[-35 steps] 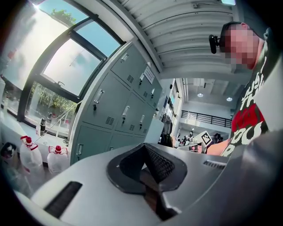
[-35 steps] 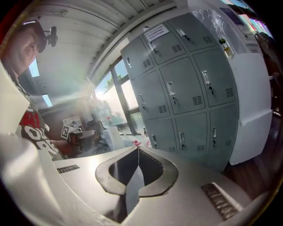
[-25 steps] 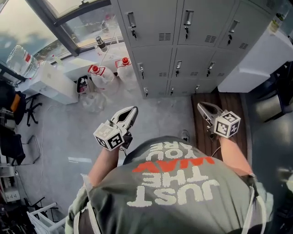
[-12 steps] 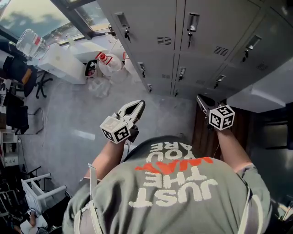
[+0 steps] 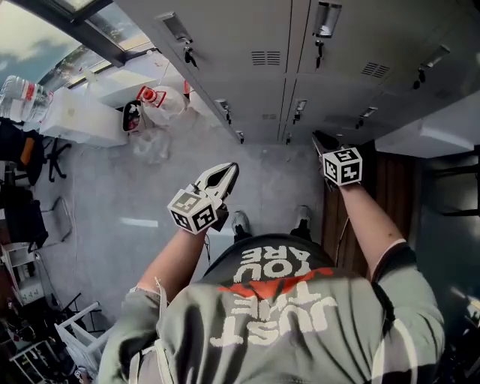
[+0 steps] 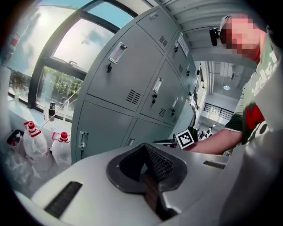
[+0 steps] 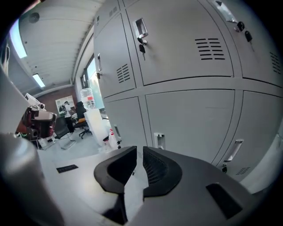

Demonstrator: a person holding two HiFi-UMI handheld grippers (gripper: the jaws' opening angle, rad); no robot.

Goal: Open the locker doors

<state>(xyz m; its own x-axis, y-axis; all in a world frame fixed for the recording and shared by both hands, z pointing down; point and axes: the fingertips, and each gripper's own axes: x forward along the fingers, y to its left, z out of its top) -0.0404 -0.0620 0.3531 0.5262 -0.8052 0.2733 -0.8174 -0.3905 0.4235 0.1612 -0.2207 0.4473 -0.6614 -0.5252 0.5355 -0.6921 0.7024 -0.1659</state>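
Note:
The grey lockers (image 5: 247, 45) fill the top of the head view, and every door I can see is closed. Keys hang from the slim handles (image 5: 324, 19). My left gripper (image 5: 231, 169) hovers over the floor, well short of the lockers, shut and empty; in its own view (image 6: 145, 148) the jaw tips meet. My right gripper (image 5: 319, 139) reaches toward the lowest row of doors, shut with nothing in it. From the right gripper view (image 7: 138, 152), a lower door handle (image 7: 159, 140) sits just beyond the jaws, apart from them.
Plastic bottles with red caps (image 5: 154, 97) and a white box (image 5: 82, 112) stand left of the lockers below the window. Office chairs (image 5: 30, 157) crowd the far left. A white cabinet (image 5: 442, 127) juts out on the right above a wooden floor strip (image 5: 390, 195).
The person has stepped closer to the lockers, which now loom larger. The right gripper has pushed forward toward the bottom row. The left gripper has kept its place and stayed shut.

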